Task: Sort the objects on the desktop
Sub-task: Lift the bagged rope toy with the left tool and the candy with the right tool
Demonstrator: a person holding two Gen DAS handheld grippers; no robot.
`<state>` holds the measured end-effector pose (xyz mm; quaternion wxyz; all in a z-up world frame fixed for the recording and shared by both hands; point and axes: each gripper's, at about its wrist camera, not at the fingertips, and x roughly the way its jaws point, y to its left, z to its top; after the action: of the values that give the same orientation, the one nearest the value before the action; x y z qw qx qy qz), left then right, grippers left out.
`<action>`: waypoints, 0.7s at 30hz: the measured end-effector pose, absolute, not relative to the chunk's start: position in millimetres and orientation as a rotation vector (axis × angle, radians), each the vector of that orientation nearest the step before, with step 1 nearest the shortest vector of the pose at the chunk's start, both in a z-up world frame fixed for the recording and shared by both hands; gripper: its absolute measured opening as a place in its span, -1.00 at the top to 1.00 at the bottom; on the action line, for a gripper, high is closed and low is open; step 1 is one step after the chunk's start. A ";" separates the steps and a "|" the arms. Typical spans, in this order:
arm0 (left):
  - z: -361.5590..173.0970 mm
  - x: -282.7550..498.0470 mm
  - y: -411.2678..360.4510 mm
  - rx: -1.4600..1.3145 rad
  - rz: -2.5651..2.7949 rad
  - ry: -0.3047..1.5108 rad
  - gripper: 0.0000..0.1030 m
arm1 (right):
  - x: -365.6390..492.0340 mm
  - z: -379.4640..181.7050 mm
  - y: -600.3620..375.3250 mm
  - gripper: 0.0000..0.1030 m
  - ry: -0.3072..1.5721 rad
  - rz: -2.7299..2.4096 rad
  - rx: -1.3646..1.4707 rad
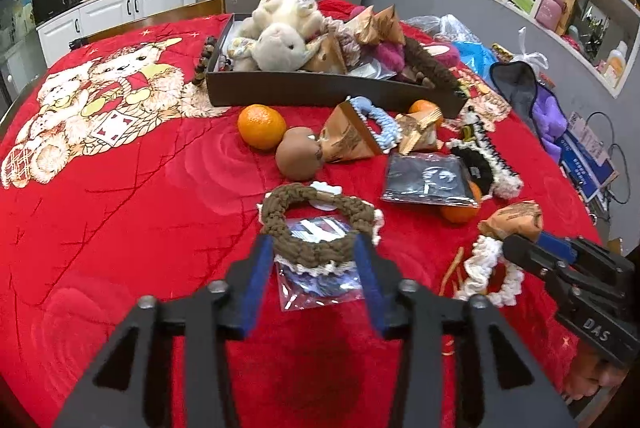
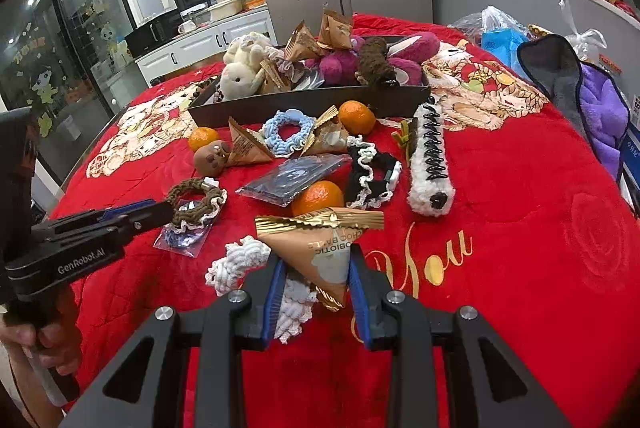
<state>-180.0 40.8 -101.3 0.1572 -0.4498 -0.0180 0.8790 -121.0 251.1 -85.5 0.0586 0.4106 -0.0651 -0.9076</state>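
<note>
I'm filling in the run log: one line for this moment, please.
left gripper: open around brown scrunchie | right gripper: shut on snack packet | tray: part filled

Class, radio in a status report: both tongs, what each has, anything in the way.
Left tongs open around brown scrunchie, atop clear packet. Right tongs shut on brown snack pouch. White scrunchie lies underneath.

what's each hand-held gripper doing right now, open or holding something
Left hand-held gripper: open, fingers either side of the brown scrunchie, not pressing it.
Right hand-held gripper: closed on the brown snack packet.
</note>
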 end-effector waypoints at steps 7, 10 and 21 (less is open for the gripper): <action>-108.8 -190.3 40.6 -1.303 2.498 -0.081 0.45 | -123.2 -85.2 250.0 0.41 -0.182 -2.748 1.240; -108.3 -192.7 40.3 -1.304 2.492 -0.096 0.72 | -123.9 -82.8 251.3 0.41 -0.180 -2.751 1.230; -92.7 -185.9 36.3 -1.256 2.514 -0.118 0.84 | -120.6 -71.9 253.8 0.41 -0.200 -2.760 1.188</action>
<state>-185.9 36.3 -92.7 0.1634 -0.4406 -0.0413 0.8817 -120.6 253.8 -71.9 0.0651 0.3938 -0.0664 -0.9145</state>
